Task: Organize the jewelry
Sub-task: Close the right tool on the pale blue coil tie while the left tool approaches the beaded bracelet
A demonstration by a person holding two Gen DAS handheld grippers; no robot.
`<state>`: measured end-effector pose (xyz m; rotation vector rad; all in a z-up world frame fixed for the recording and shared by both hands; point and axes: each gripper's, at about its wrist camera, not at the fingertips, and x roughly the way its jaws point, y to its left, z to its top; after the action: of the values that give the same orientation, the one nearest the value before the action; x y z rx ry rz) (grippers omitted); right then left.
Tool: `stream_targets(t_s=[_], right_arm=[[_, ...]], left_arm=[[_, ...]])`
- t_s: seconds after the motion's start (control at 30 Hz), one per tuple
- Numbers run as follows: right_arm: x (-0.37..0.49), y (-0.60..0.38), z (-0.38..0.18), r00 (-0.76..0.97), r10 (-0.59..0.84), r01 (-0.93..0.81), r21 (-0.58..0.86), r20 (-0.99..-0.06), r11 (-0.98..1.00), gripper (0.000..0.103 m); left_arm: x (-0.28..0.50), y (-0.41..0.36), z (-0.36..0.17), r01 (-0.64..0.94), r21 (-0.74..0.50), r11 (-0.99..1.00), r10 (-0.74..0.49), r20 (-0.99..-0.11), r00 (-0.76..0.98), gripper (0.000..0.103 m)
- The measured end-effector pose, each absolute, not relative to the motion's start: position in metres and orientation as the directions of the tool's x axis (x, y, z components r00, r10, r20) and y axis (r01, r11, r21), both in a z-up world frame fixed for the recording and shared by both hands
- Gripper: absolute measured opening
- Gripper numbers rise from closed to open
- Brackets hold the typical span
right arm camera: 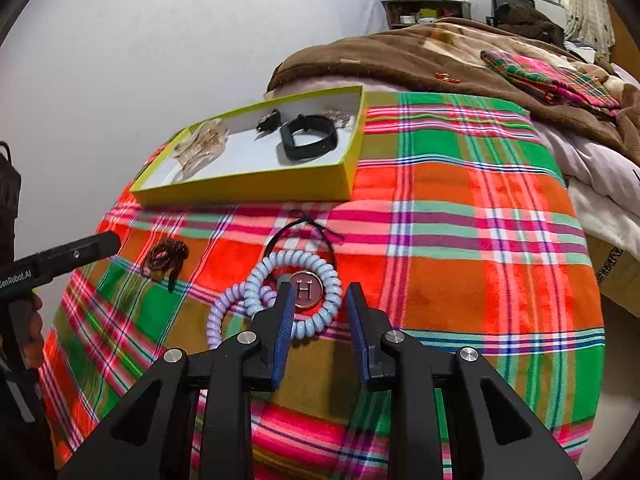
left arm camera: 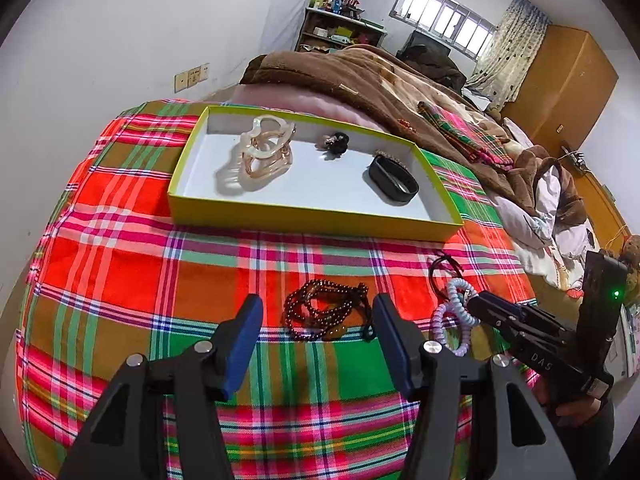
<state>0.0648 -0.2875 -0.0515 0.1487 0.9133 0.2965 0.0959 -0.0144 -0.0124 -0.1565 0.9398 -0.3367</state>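
At the bottom of the left wrist view, the left gripper (left arm camera: pixel 318 316) stands with its blue-padded jaws well apart and nothing between the pads; just beyond them, low centre of the frame, a dark red bead bracelet (left arm camera: pixel 326 314) lies coiled on the plaid cloth (left arm camera: pixel 120 264). To its right lie pale spiral hair ties (left arm camera: pixel 456 316) and a thin black cord (left arm camera: pixel 440 268).

In the right wrist view, the right gripper (right arm camera: pixel 316 300) sits low in the middle, jaws partly open, straddling the near arc of one spiral tie (right arm camera: pixel 312 326); whether the pads press on the coil I cannot tell. Inside that ring is a round metal charm marked H (right arm camera: pixel 305 289) (pinkish, shiny).

Farther up, in the upper middle of the left view, a shallow yellow-green box (left arm camera: pixel 312 216) rests on the cloth. It holds clear hair clips (left arm camera: pixel 266 148) at its left, a small dark ornament (left arm camera: pixel 336 142) in the middle and a black band (left arm camera: pixel 394 180) at the right.

Behind it, a brown blanket (left arm camera: pixel 360 76) fills the upper right of the frame.
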Motion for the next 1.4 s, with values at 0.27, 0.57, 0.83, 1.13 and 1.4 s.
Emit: stream_targets(t_s=[0.27,0.57,0.83,1.13,1.4], right_arm=[[0.061,-0.286,-0.052,0.58,0.316,-0.207,0.239,-0.751,0.949,0.024],[0.058,-0.285,-0.043,0.625,0.273,-0.24,0.154,-0.731,0.959,0.017],[0.07,-0.282,-0.053,0.545,0.28,-0.286,0.139,-0.79,0.948,0.017],[0.067,-0.286,-0.047,0.574,0.276,-0.263,0.146,-0.771,0.954,0.01],[0.061,-0.299,-0.026,0.632,0.321,-0.243,0.213,-0.705,0.946,0.009]], left_arm=[[0.094,-0.014,-0.018,0.212,-0.271,0.939,-0.344,-0.777,0.527,0.059],[0.093,-0.005,-0.025,0.176,-0.267,0.947,-0.32,-0.792,0.52,0.059],[0.091,-0.005,-0.028,0.172,-0.267,0.948,-0.317,-0.796,0.515,0.059],[0.092,-0.007,-0.03,0.178,-0.267,0.947,-0.32,-0.802,0.504,0.059],[0.095,-0.009,-0.033,0.212,-0.273,0.938,-0.344,-0.807,0.481,0.059]])
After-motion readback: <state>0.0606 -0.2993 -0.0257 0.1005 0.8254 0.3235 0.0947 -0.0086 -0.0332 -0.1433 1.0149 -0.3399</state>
